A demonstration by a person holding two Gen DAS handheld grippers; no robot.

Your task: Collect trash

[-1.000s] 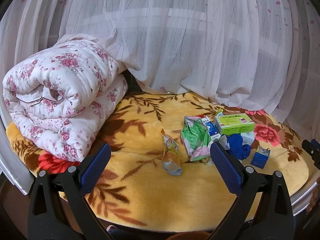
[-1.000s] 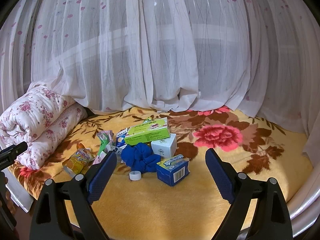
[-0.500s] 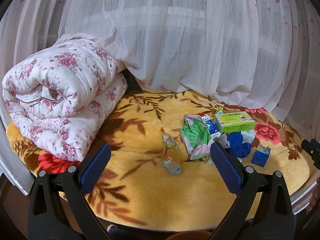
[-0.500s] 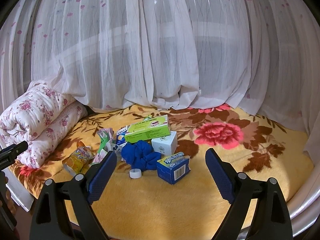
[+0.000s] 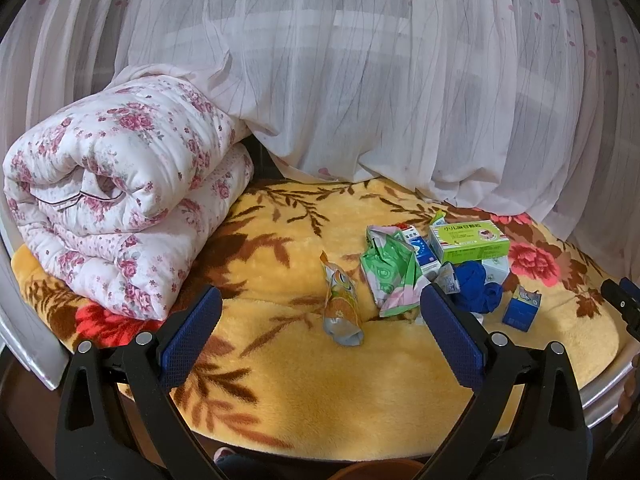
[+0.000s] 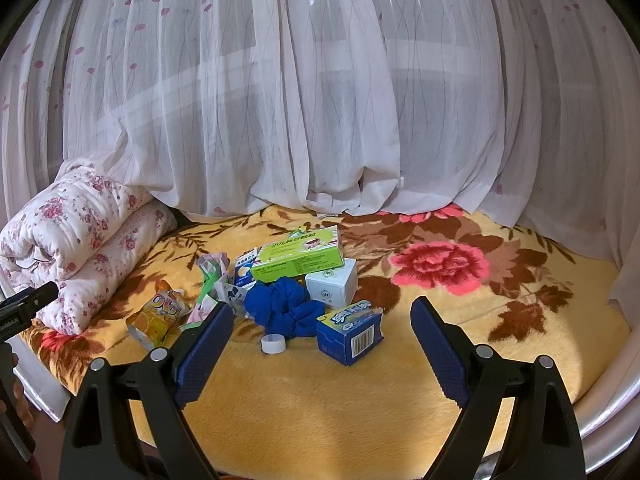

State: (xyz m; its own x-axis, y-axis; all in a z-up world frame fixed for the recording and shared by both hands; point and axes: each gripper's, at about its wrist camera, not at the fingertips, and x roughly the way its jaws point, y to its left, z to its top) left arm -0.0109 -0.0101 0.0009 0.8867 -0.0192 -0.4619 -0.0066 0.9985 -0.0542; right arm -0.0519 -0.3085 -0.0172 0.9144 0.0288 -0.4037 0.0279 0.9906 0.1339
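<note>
Left wrist view: I am holding the left gripper (image 5: 318, 322) with its fingers spread wide and nothing between them. The orange juice pouch (image 5: 341, 308) is lying flat on the yellow floral blanket (image 5: 320, 392), framed between the two blue pads but beyond their tips, untouched. Just right of the pouch I am seeing the rest of the trash: a crumpled green wrapper (image 5: 390, 274), a green box (image 5: 469, 240) behind it, a blue cloth (image 5: 478, 286) and a small blue box (image 5: 520, 310) farthest from the pouch.

In the right wrist view I am keeping the right gripper (image 6: 320, 326) spread as well, gripping nothing. The small blue box (image 6: 350, 336) and a white cap (image 6: 273, 344) are sitting between its fingers, ahead of the tips. The white box (image 6: 332, 288) is closed, and I cannot tell what any box contains. A rolled floral quilt (image 5: 116, 200) is resting well left of the pouch.
</note>
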